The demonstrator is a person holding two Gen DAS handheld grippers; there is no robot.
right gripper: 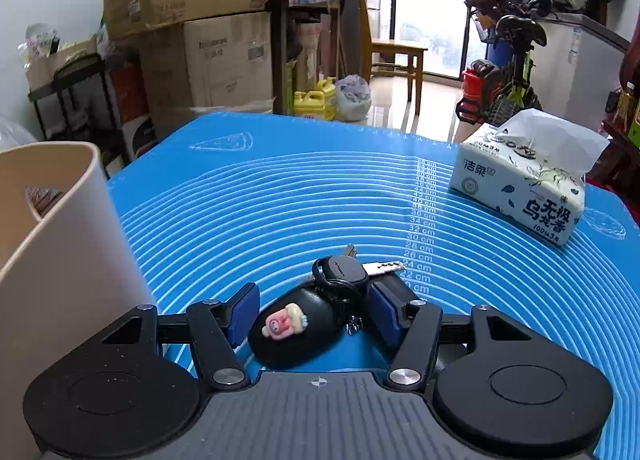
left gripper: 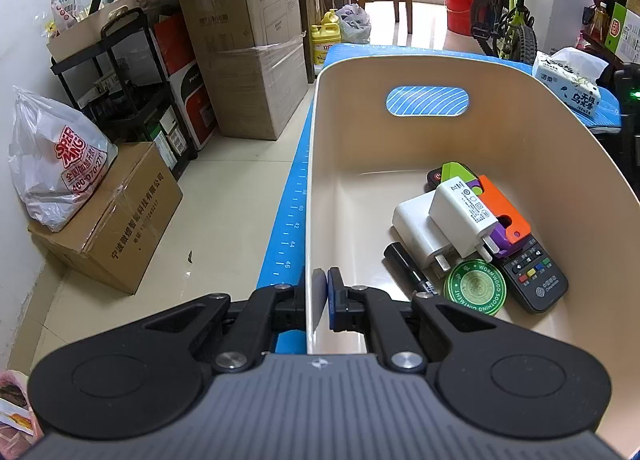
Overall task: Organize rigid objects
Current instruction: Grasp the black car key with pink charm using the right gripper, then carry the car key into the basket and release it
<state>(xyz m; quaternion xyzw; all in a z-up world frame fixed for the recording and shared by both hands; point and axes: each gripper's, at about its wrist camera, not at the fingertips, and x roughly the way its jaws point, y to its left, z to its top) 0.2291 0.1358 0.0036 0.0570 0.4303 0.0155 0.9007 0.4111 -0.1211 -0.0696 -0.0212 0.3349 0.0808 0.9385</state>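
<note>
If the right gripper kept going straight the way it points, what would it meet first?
Most likely the key bunch: it already lies between the open right gripper pads on the blue mat. Whether the pads touch it is unclear.

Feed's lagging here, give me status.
Left gripper shut on bin wall. Right gripper open, straddling key bunch on mat. Nothing in the way.

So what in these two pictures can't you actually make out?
- Left wrist view: the black remote is partly buried under the white chargers and the orange and purple toy.
- Right wrist view: the key bunch has keys hidden behind its fob; the beige bin is cut off by the left edge.
</note>
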